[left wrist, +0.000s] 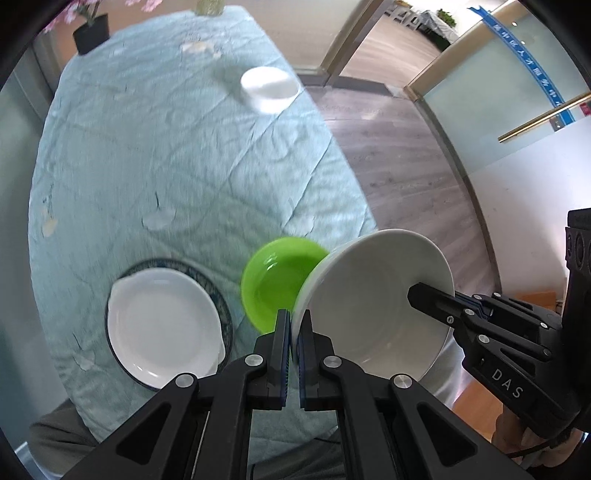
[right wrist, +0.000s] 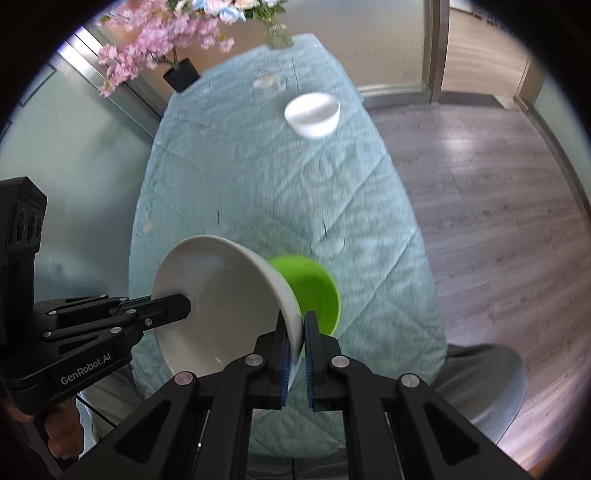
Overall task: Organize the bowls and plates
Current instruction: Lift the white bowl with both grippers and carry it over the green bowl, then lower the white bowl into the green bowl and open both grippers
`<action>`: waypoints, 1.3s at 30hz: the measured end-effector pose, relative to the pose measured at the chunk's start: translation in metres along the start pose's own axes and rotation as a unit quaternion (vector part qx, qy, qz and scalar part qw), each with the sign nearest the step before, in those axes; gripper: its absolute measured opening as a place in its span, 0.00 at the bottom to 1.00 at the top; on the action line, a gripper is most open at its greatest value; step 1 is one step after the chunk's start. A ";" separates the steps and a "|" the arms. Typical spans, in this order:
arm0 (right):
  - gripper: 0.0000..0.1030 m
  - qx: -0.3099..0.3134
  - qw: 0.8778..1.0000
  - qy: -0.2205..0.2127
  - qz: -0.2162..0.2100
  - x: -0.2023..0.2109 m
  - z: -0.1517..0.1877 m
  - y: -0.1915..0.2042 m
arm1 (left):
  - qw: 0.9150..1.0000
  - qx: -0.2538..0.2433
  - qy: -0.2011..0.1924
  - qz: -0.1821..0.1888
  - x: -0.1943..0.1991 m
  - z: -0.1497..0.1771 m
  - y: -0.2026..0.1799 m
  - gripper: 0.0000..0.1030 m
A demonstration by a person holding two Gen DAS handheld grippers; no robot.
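A big white bowl (left wrist: 373, 306) hangs in the air above the near end of the bench (left wrist: 166, 155), and two grippers hold it. The left hand-held gripper (left wrist: 294, 325) is closed tight on the bowl's rim on one side. The right hand-held gripper (right wrist: 294, 332) is closed tight on the rim on the other side. In the left wrist view the right hand-held gripper reaches in from the right, with one finger (left wrist: 432, 301) lying inside the bowl. In the right wrist view the left hand-held gripper reaches in from the left the same way. The bowl looks empty inside.

A small green bowl (left wrist: 277, 280) sits on the bench just under and behind the big white bowl. The white bowl hides part of it.

To the left of the green bowl there is a white plate with small handles (left wrist: 162, 325). It lies on top of a bigger plate with a dark blue rim (left wrist: 216, 291), so only the edge of the blue one shows.

Far away, near the other end of the bench, a small white bowl (left wrist: 269, 88) stands alone, well apart from the rest.

A light blue-green cloth (right wrist: 258, 177) with many wrinkles covers the bench. At the far end a black pot with pink flowers (right wrist: 181, 74) stands at one corner, and a glass vase with flowers (right wrist: 277, 35) stands beside it. The floor (right wrist: 480, 184) next to the bench is grey wood.
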State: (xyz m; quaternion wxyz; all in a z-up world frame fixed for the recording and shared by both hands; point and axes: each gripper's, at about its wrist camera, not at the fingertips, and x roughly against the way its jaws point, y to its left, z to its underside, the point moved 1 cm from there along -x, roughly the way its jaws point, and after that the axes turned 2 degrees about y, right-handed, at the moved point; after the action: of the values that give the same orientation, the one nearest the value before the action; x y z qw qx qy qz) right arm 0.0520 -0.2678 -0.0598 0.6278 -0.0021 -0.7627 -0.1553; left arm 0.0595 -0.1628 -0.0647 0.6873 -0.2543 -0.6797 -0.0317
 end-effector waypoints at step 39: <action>0.05 -0.048 0.991 0.094 0.081 -0.131 -0.009 -0.018 | 0.996 0.062 0.068 0.005 -0.121 -0.024 0.055 0.04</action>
State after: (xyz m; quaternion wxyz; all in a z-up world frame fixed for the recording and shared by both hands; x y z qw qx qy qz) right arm 0.0843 -0.2618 -0.1882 0.7061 -0.0791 -0.6896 -0.1401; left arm 0.0941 -0.1614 -0.1956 0.7463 -0.2116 -0.6311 -0.0035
